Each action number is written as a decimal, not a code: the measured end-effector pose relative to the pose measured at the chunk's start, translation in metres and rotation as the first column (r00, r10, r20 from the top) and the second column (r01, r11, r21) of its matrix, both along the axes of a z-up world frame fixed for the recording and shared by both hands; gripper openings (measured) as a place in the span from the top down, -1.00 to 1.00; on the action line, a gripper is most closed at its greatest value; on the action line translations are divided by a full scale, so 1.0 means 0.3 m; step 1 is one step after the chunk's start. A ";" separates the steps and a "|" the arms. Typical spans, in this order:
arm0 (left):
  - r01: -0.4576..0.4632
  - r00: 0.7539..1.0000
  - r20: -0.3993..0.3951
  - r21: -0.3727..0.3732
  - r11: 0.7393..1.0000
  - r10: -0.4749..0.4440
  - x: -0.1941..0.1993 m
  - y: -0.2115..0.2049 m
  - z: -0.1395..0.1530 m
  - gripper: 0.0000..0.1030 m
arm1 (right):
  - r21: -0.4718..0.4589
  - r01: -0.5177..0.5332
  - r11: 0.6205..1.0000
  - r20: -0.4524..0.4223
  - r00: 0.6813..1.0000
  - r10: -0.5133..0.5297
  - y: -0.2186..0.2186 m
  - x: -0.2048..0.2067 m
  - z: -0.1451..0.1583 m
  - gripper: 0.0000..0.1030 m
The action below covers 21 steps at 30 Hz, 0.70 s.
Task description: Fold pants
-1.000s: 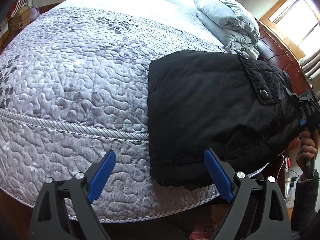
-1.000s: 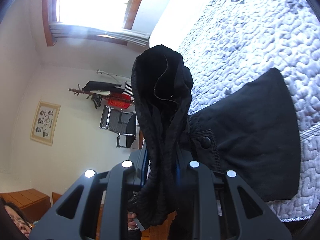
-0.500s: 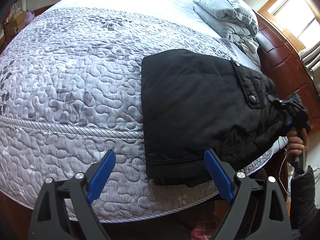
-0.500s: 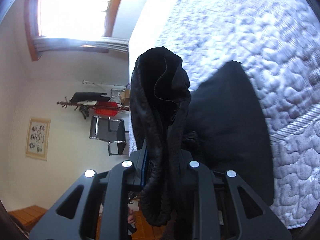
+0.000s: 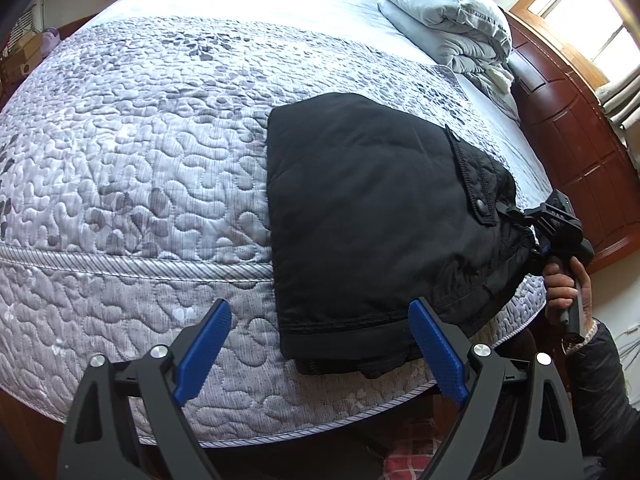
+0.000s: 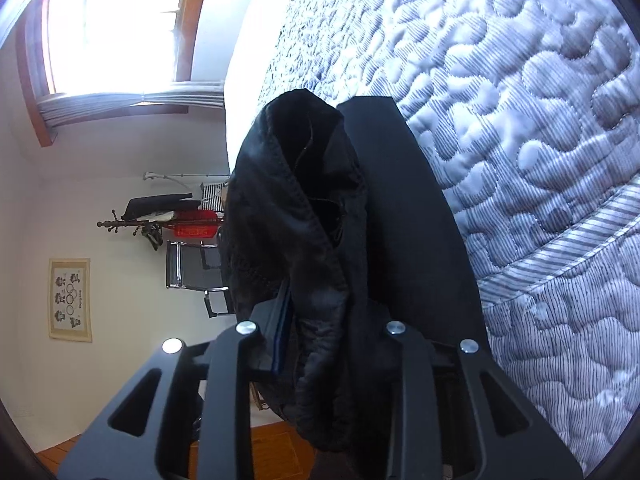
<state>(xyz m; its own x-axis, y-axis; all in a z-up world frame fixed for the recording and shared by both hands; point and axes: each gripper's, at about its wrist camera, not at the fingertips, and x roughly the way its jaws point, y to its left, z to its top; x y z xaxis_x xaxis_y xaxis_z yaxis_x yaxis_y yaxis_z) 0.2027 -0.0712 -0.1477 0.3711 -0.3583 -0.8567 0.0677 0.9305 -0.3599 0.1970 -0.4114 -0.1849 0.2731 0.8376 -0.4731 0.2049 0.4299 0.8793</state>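
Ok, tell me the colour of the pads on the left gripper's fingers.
Blue, on black fingers; clearest in the left wrist view.

Pants (image 5: 368,216) on bed (image 5: 140,152), near edge

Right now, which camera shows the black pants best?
The left wrist view: the folded pants lie spread on the bed, whole outline visible. The right wrist view shows only a bunched part between the right hand-held gripper's opening jaws.
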 end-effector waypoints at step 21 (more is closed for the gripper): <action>0.014 1.000 -0.007 -0.008 1.000 -0.014 -0.026 -0.020 0.000 -0.77 | -0.057 -0.015 0.998 0.067 0.998 0.019 -0.097 -0.192 0.071 0.47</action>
